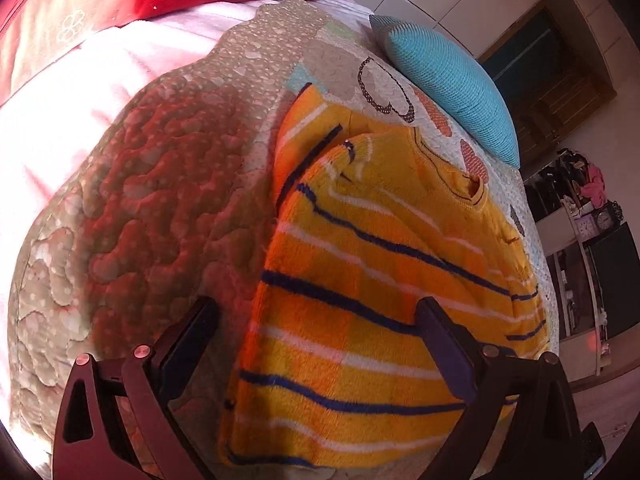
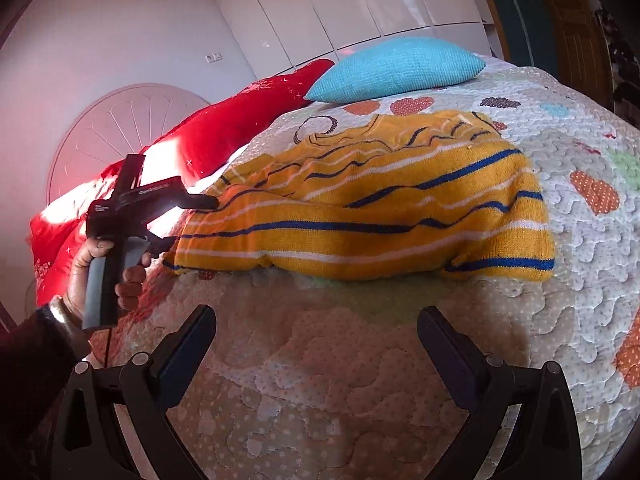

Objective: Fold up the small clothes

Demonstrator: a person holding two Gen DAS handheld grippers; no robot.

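Note:
A small yellow-orange sweater with blue and white stripes lies on the quilted bedspread, one sleeve laid over its body. My left gripper is open just above the sweater's hem edge, its right finger over the knit and its left finger over bare quilt. In the right wrist view the sweater lies across the middle, bunched in soft ridges. A hand holds the left gripper at the sweater's left end, jaws apart. My right gripper is open over the quilt, short of the sweater's near edge.
A turquoise cushion lies beyond the sweater, near its collar. Red pillows line the bed's head end. White wardrobe doors stand behind the bed. Cluttered shelves with clocks stand beyond the bed's far edge.

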